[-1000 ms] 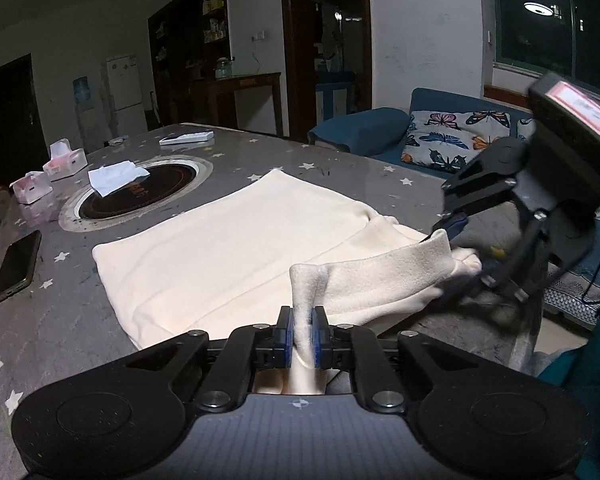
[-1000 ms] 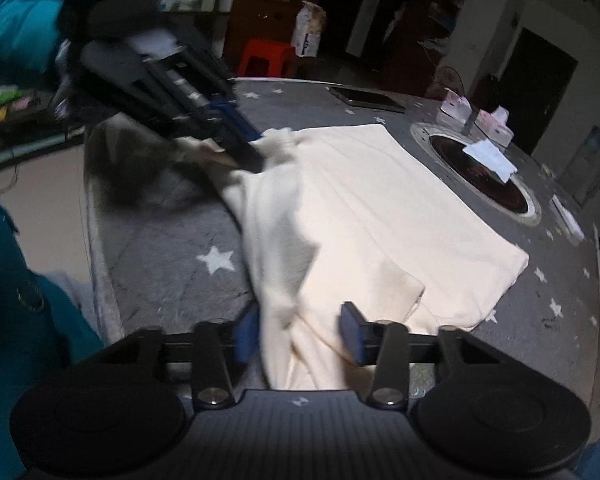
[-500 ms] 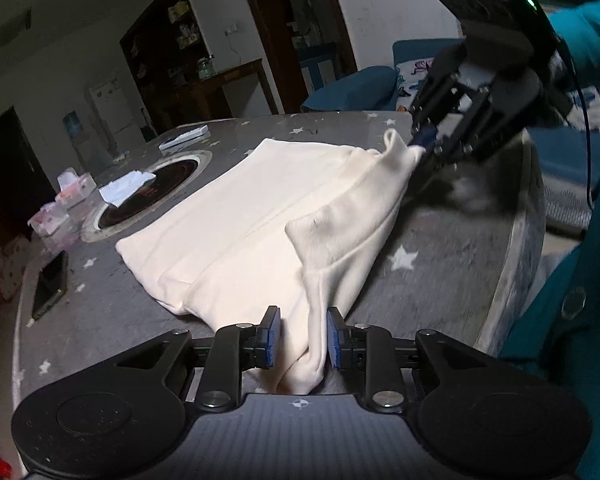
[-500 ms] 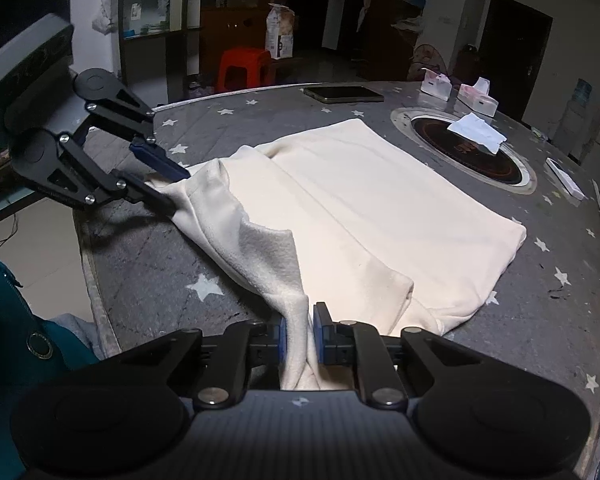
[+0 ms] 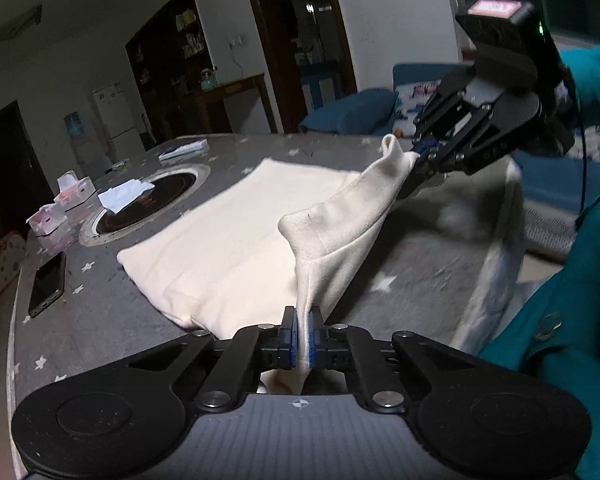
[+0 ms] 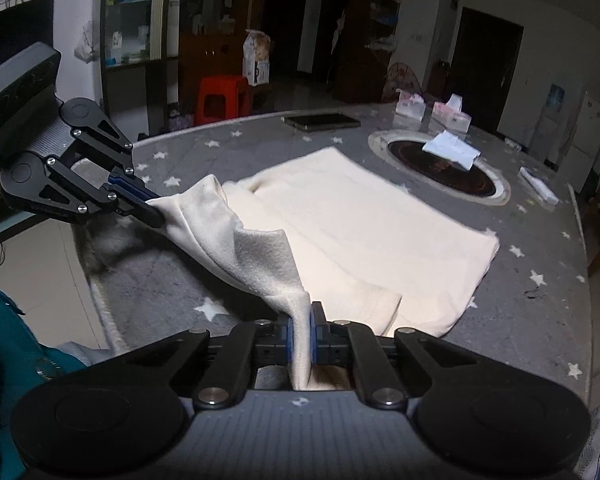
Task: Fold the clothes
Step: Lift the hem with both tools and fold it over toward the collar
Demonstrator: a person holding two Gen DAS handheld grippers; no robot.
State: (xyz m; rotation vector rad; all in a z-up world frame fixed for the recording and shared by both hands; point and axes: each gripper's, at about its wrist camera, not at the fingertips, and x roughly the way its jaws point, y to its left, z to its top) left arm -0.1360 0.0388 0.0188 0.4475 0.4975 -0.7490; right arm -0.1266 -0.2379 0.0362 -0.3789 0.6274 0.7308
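1. Cream garment [image 5: 236,252] lies mostly flat on the grey starred surface [image 5: 96,332], ahead of both tongs, with its near edge lifted.
2. Left tongs [image 5: 302,336] are clamped on one raised corner of the garment.
3. Right tongs [image 6: 301,338] pinch the other corner; the cloth sags between them.
4. A phone [image 5: 47,284] lies on the surface left of the left tongs.

Left gripper [image 5: 303,338], clamped on cream garment [image 5: 236,248] a second ago, then loosened half second ago, now pinches near edge tight again. Right gripper [image 6: 300,338], jaws apart a second ago, now closed on other end of same edge. Edge, earlier slack on table [image 5: 100,328] near its front edge, now lifted off surface and stretched taut between both grippers; fold stands higher.
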